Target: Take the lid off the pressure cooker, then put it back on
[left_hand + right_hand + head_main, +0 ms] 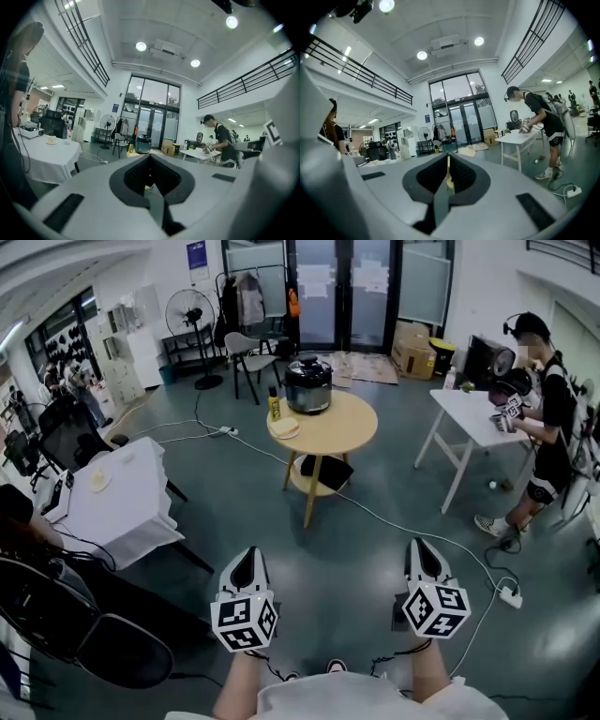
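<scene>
The pressure cooker (308,385) is dark and silver with its lid (307,363) on. It stands on a round wooden table (349,430) far ahead across the floor. It is small in the left gripper view (142,144) and the right gripper view (450,146). My left gripper (249,556) and right gripper (422,546) are side by side low in the head view, pointing toward the table and well short of it. Both have their jaws together with nothing between them.
A yellow bottle (276,407) and a small plate (284,428) share the round table. A white-clothed table (127,498) and black chairs (117,652) are at left. A person (548,423) works at a white table (469,418) at right. A cable (427,538) crosses the floor.
</scene>
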The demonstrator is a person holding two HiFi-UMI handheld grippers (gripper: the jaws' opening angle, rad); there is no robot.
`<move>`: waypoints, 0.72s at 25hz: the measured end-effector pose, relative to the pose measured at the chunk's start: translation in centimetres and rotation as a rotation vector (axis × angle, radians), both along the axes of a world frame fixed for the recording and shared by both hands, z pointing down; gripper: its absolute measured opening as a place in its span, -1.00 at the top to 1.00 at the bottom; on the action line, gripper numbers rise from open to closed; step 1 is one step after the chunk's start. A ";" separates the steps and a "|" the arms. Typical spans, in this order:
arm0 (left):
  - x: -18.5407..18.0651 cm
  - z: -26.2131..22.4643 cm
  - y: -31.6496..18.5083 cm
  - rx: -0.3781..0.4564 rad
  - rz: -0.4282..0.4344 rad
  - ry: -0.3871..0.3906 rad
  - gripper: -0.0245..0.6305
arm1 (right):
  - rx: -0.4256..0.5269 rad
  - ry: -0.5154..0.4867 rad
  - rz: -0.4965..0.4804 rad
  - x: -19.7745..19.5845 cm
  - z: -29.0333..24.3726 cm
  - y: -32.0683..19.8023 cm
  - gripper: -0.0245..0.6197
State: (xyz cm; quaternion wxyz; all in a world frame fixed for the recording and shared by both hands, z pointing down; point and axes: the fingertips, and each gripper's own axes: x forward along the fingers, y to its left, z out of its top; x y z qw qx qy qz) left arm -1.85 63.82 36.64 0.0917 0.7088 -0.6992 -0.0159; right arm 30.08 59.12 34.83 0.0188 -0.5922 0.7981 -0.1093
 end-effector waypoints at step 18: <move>-1.8 1.5 2.1 -0.019 -0.058 0.040 0.95 | 0.015 0.055 -0.058 -0.8 0.0 1.0 0.32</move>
